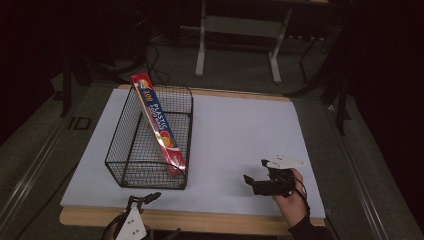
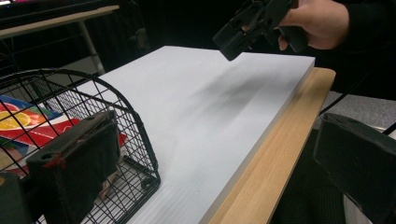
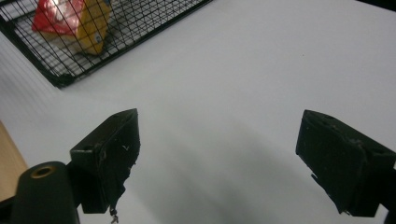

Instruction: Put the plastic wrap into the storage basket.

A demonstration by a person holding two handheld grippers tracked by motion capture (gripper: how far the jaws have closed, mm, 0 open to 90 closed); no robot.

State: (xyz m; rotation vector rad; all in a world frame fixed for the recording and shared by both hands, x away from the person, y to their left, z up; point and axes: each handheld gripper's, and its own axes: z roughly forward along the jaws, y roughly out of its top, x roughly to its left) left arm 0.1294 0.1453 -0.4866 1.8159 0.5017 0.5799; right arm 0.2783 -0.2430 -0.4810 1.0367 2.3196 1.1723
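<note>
Basket (image 1: pixel 150 137) of black wire sits on the white surface (image 1: pixel 240 135), left of middle in the high view, and the long plastic-wrap box (image 1: pixel 159 125) leans inside it, one end down at the near right corner, the other poking over the far rim. My right tongs (image 1: pixel 255 182) hover near the front edge, empty; my left tongs (image 1: pixel 145 200) sit low at the wooden lip.

Left gripper view: jaws wide apart, nothing between them, basket corner just beside the left jaw.

Right gripper view: jaws spread over bare white, basket up at top left.

My guess: box is placed. Best now is backing off without nudging the wire.
</note>
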